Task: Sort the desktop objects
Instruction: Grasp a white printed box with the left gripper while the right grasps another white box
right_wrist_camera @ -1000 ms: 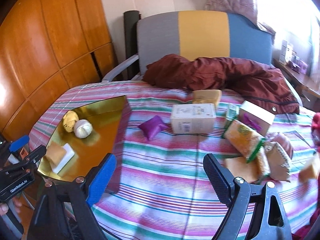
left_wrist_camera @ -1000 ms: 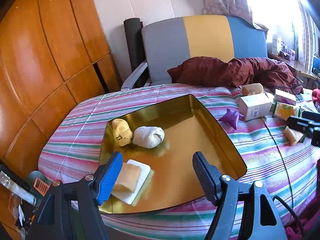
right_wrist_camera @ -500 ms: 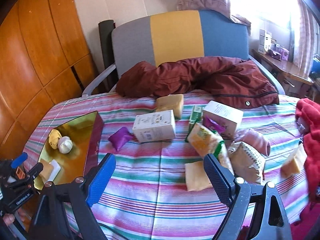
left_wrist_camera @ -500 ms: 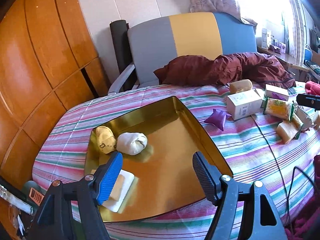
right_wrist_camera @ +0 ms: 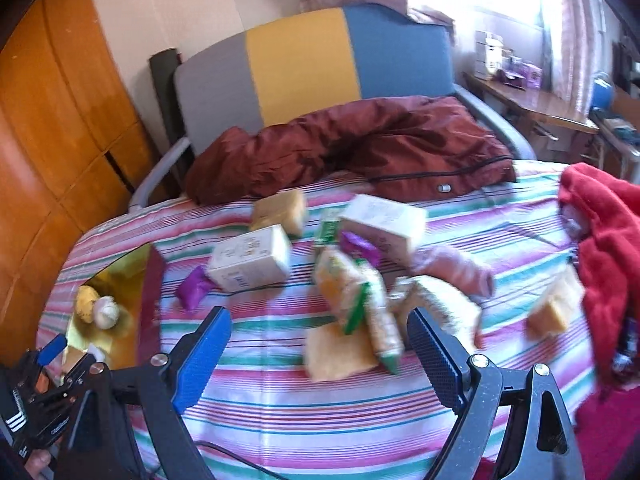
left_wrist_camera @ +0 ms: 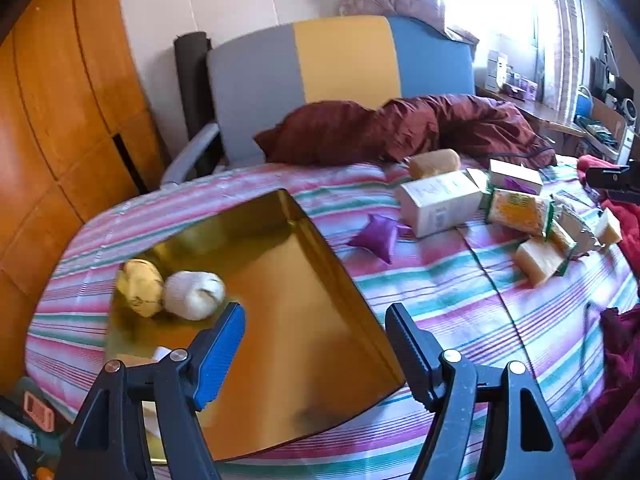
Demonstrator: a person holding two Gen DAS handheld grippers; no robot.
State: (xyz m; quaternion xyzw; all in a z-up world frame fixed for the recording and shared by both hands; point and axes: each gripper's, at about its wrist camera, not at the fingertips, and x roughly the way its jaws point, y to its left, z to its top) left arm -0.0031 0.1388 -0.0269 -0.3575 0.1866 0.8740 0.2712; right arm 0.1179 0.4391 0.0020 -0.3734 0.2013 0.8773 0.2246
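A: What have I got on the left?

B: My left gripper (left_wrist_camera: 314, 332) hangs over the gold tray (left_wrist_camera: 320, 344), jaws spread, nothing between them. A yellow bundle (left_wrist_camera: 140, 286) and a white bundle (left_wrist_camera: 194, 294) touch each other at the tray's far left corner.

A: And the right?

B: My right gripper (right_wrist_camera: 320, 340) is spread too, empty, above the striped cloth (right_wrist_camera: 320, 412). Just ahead lies a heap: a tan sponge (right_wrist_camera: 336, 354), a yellow packet (right_wrist_camera: 340, 288) and a white box (right_wrist_camera: 250, 260) further left. A purple pouch (right_wrist_camera: 192, 290) sits between that box and the tray. The right view is blurred, so the smaller items I cannot name.
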